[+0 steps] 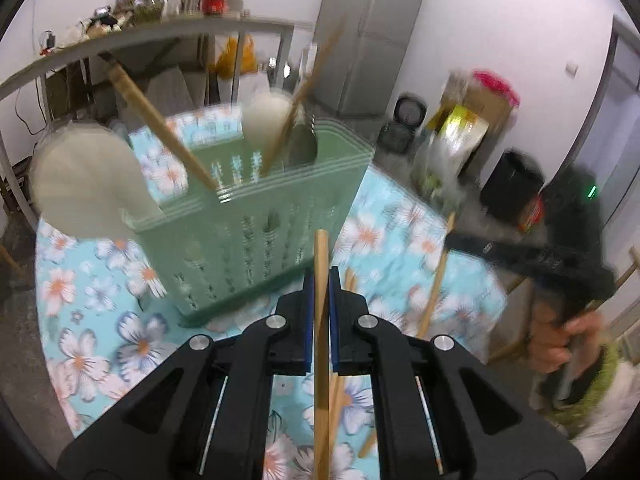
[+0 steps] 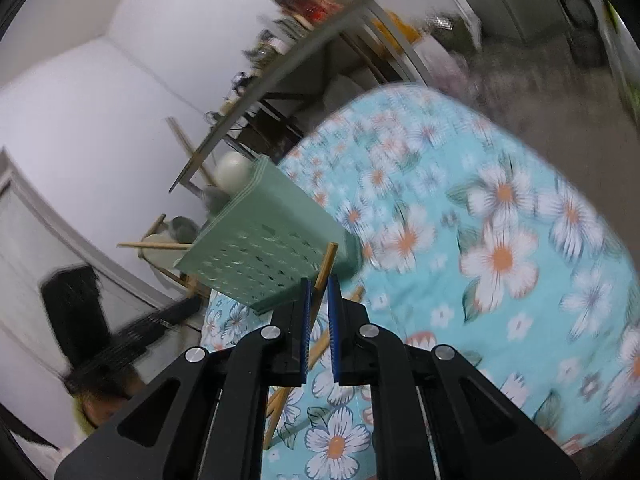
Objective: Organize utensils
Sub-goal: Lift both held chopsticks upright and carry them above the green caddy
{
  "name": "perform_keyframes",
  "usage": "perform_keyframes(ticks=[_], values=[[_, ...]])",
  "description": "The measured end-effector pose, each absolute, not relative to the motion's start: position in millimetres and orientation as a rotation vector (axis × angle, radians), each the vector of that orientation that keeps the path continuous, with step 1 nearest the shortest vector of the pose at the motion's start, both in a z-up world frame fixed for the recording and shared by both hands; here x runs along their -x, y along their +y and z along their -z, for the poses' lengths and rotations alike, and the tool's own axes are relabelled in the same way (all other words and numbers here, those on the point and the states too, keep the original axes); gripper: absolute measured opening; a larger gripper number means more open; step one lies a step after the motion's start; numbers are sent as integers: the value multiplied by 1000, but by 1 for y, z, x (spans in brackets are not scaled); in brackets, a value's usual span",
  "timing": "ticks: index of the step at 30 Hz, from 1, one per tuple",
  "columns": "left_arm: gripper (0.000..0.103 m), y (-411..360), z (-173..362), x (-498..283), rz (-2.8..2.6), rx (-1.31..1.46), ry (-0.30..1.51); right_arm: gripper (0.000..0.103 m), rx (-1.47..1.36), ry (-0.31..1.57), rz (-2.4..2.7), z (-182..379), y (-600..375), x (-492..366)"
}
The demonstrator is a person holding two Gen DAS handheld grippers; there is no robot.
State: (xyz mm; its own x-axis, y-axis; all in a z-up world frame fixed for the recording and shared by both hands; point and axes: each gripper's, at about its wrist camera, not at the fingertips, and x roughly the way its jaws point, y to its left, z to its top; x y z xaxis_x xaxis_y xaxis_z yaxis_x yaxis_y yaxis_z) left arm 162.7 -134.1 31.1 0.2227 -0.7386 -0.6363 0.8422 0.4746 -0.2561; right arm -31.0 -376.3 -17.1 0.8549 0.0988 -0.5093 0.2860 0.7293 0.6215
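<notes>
Above a flowered tablecloth (image 1: 92, 320), the left tongs (image 1: 321, 276) and right tongs (image 2: 318, 284) each pinch a single wooden chopstick (image 1: 321, 320) near a green basket (image 1: 256, 216) already holding spoons and chopsticks, where either thin stick (image 2: 320, 280) could pivot in its narrow grip, miss the basket's opening and fall.

Left wrist view: looks forward and down along the left claw (image 1: 320, 280), close to the green basket (image 1: 256, 216) on the flowered tabletop (image 1: 80, 312). Right wrist view: rolled sideways, looks past the right claw (image 2: 319, 292). Both share basket (image 2: 260, 252) and tabletop (image 2: 500, 240).
</notes>
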Motion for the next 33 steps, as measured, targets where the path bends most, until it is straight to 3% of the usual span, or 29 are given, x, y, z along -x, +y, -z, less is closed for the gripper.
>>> perform_keyframes(ticks=[16,26,33], values=[[6,-68,-173,-190,1154,338,392,8,-634,528,130,-7,-363,40],[6,-78,-197,-229,1047,570,217,9,-661,542,138,0,-371,39],[6,-102,-185,-256,927,640,185,9,-671,548,145,2,-375,40]])
